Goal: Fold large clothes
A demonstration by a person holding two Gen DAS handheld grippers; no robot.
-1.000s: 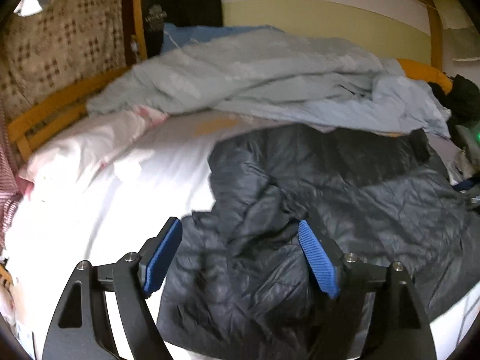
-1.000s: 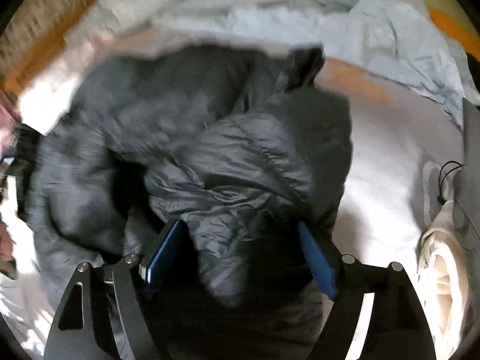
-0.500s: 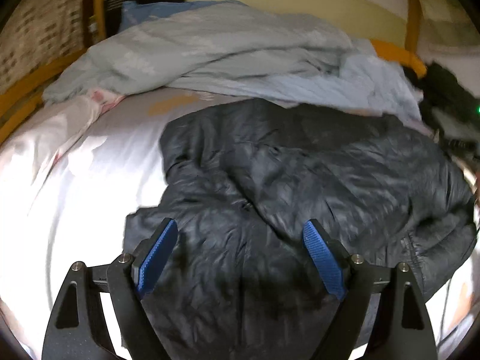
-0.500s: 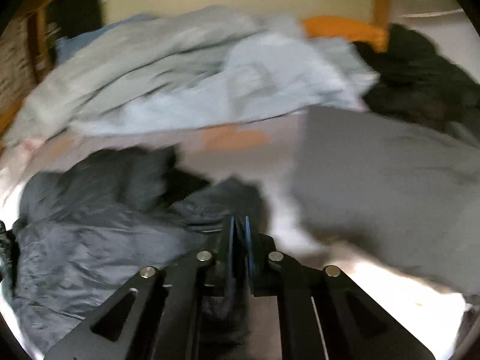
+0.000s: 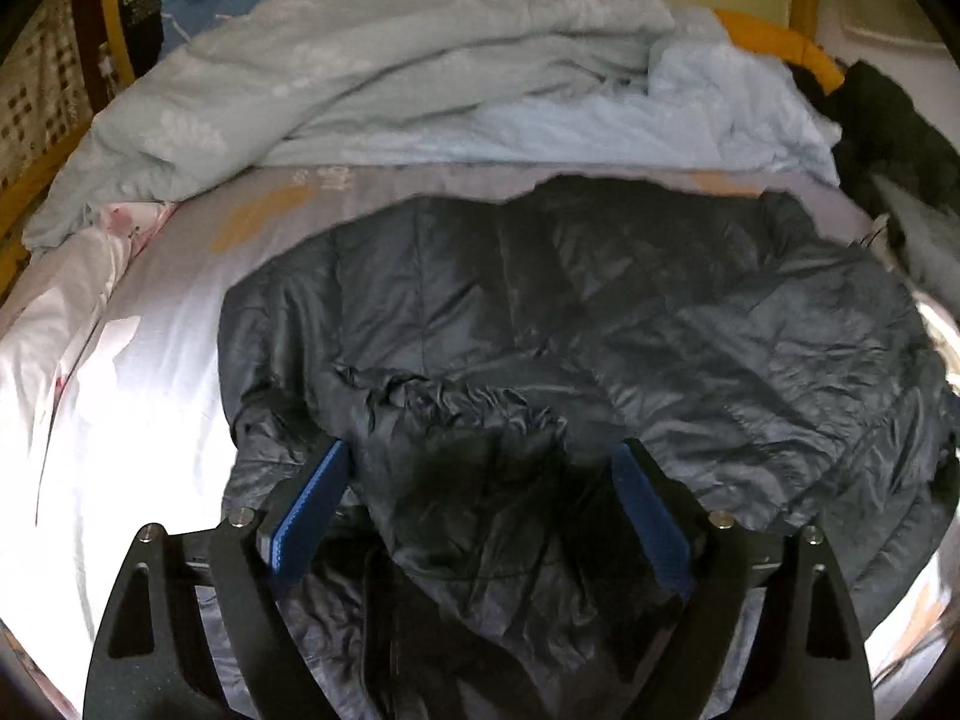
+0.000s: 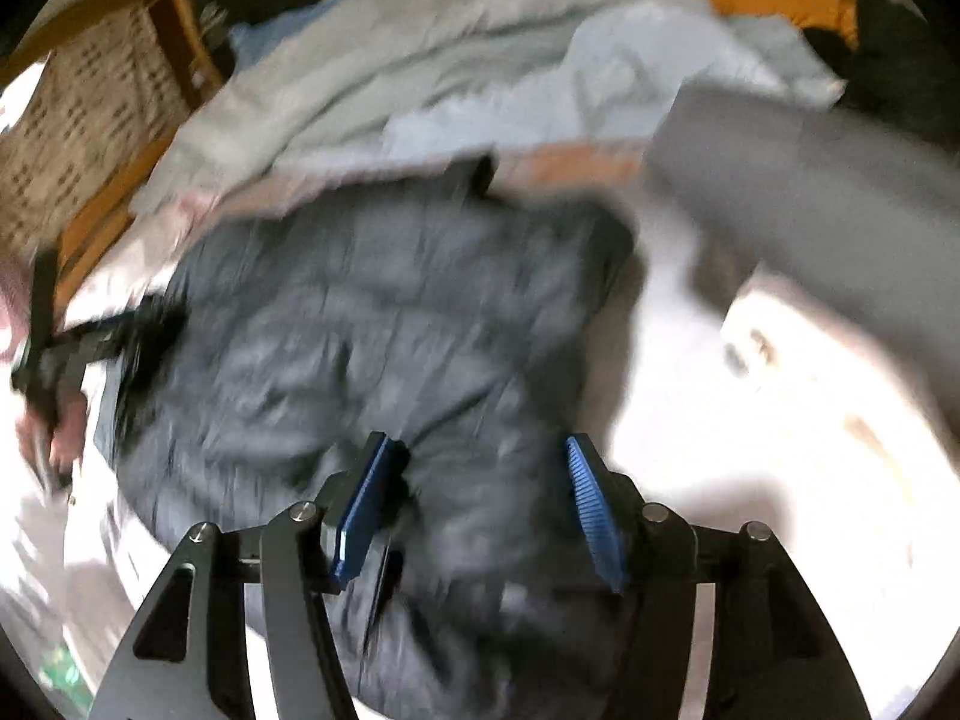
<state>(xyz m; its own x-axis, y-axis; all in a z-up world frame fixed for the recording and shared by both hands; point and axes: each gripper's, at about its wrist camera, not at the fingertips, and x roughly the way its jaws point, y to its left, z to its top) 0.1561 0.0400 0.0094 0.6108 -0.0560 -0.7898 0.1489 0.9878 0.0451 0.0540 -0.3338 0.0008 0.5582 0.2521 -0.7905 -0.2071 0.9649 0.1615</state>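
A dark grey quilted puffer jacket [image 5: 600,324] lies spread and rumpled on the white bed sheet [image 5: 138,396]. My left gripper [image 5: 480,516] is open, its blue pads straddling a raised fold at the jacket's near edge. In the blurred right wrist view the jacket [image 6: 372,330] lies below my right gripper [image 6: 480,504], which is open over the jacket's near right part. The left gripper [image 6: 54,354] shows at that view's left edge.
A crumpled pale blue duvet [image 5: 420,72] is piled along the far side of the bed against the wooden frame [image 5: 780,36]. Dark clothes [image 5: 888,120] lie far right. A grey folded cloth [image 6: 810,198] lies to the right of the jacket.
My right gripper, shut on a jacket fold half a second ago, has opened and let it go. My left gripper has moved closer over the jacket's near edge. The jacket lies flatter.
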